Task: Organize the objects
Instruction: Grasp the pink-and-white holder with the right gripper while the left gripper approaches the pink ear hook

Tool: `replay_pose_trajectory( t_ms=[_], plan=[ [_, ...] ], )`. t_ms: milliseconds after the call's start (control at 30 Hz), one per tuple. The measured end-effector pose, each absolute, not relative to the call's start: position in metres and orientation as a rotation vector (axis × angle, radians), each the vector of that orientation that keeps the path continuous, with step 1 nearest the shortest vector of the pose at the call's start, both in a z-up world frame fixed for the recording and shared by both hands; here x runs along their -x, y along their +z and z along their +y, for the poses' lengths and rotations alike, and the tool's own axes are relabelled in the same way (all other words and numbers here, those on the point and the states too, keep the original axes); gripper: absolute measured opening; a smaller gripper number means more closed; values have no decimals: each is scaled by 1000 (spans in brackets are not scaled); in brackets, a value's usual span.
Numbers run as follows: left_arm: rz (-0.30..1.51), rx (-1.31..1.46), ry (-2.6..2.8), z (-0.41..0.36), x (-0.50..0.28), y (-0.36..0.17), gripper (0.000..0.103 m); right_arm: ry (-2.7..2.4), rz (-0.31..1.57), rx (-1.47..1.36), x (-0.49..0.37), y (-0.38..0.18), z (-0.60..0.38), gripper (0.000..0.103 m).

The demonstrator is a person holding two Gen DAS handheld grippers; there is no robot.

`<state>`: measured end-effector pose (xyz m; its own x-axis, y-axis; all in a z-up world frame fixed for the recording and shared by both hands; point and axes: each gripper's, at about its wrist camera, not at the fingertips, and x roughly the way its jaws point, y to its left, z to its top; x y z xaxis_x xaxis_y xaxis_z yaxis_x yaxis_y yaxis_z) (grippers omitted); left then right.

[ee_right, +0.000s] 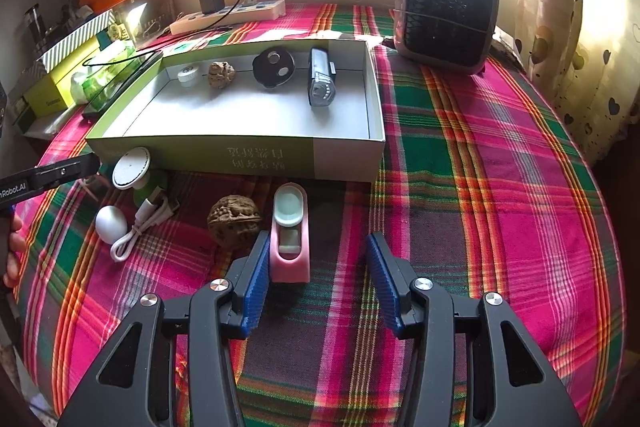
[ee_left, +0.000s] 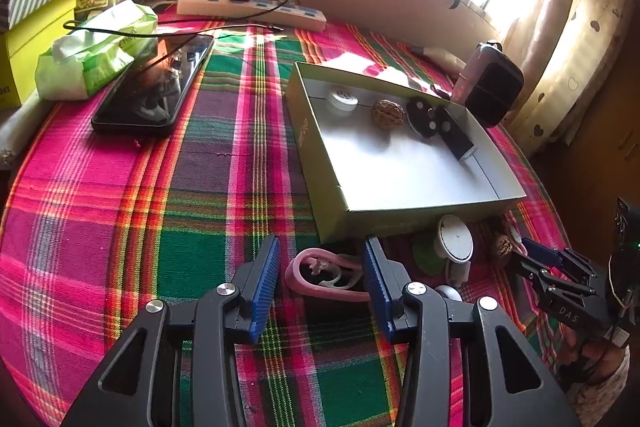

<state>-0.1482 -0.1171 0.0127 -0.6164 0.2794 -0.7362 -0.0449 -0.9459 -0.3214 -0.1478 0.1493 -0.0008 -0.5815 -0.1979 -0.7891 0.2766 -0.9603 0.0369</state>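
A green cardboard box (ee_left: 316, 171) (ee_right: 200, 157) on the plaid cloth holds a white cap (ee_left: 342, 100), a walnut (ee_left: 387, 112), a black disc (ee_left: 422, 117) and a dark device (ee_left: 456, 137). My left gripper (ee_left: 320, 267) is open, its fingers on either side of a pink ear-shaped piece (ee_left: 320, 273) lying in front of the box. My right gripper (ee_right: 316, 267) is open, with a pink and white holder (ee_right: 290, 239) against its left finger. A second walnut (ee_right: 234, 219), a white egg (ee_right: 111, 223), a white cable (ee_right: 138, 227) and a white round fan (ee_right: 130, 169) lie nearby.
A phone (ee_left: 156, 87), a green tissue pack (ee_left: 96, 55) and a power strip with charger (ee_left: 250, 9) sit at the back left. A small grey heater (ee_right: 444, 13) stands back right. Boxes are stacked at the far left (ee_right: 60, 83). A curtain (ee_right: 580, 47) hangs right.
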Motion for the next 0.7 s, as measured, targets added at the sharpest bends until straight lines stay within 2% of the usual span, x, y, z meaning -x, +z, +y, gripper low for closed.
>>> replay_pose_trajectory(
  t_ms=[133, 267, 700],
  plan=[
    [-368, 1288, 2622, -110, 142, 13, 40, -2582, 127, -1265, 148, 0, 151, 25],
    [-345, 1293, 2603, -105, 133, 13, 40, -2588, 113, -1263, 148, 0, 155, 20],
    [-280, 1295, 2585, -93, 117, 15, 40, -2584, 115, -1255, 140, 0, 165, 19]
  ],
)
